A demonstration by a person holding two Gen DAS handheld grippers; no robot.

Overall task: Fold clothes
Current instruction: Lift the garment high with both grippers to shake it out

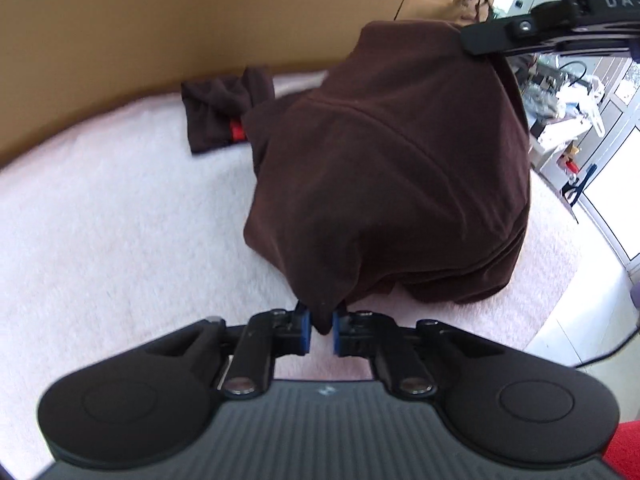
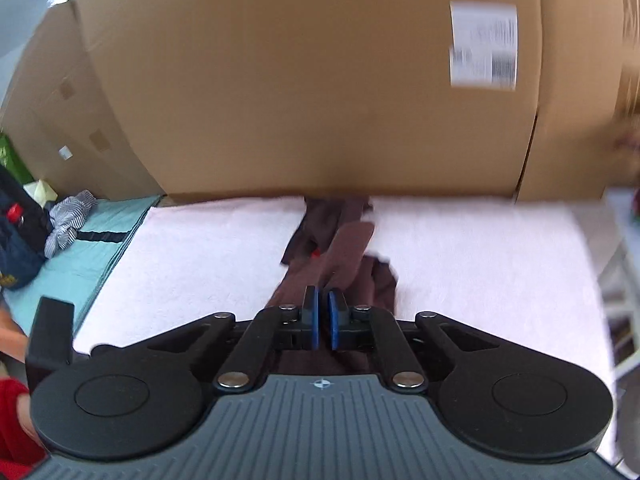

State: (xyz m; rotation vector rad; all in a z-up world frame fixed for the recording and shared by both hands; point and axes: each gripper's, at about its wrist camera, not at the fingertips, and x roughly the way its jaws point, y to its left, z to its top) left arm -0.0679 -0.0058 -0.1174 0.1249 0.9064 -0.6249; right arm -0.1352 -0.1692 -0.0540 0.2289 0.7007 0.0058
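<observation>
A dark brown garment (image 1: 380, 168) is stretched in the air over a pale pink fluffy cover (image 1: 120, 208). My left gripper (image 1: 320, 326) is shut on its lower corner, the cloth pinched between the blue pads. The top corner hangs from my right gripper (image 1: 476, 42), seen at the upper right. A sleeve with a red tag (image 1: 224, 116) trails on the cover by the box. In the right wrist view my right gripper (image 2: 323, 312) has its blue pads nearly together, and the brown garment (image 2: 348, 248) drops away beneath and beyond them.
A big cardboard box (image 2: 320, 80) walls off the far edge of the cover (image 2: 200, 248). To the left lie a teal mat (image 2: 92, 248), a striped cloth (image 2: 68, 216) and a dark bag (image 2: 20, 240). Cluttered shelves (image 1: 568, 120) stand to the right.
</observation>
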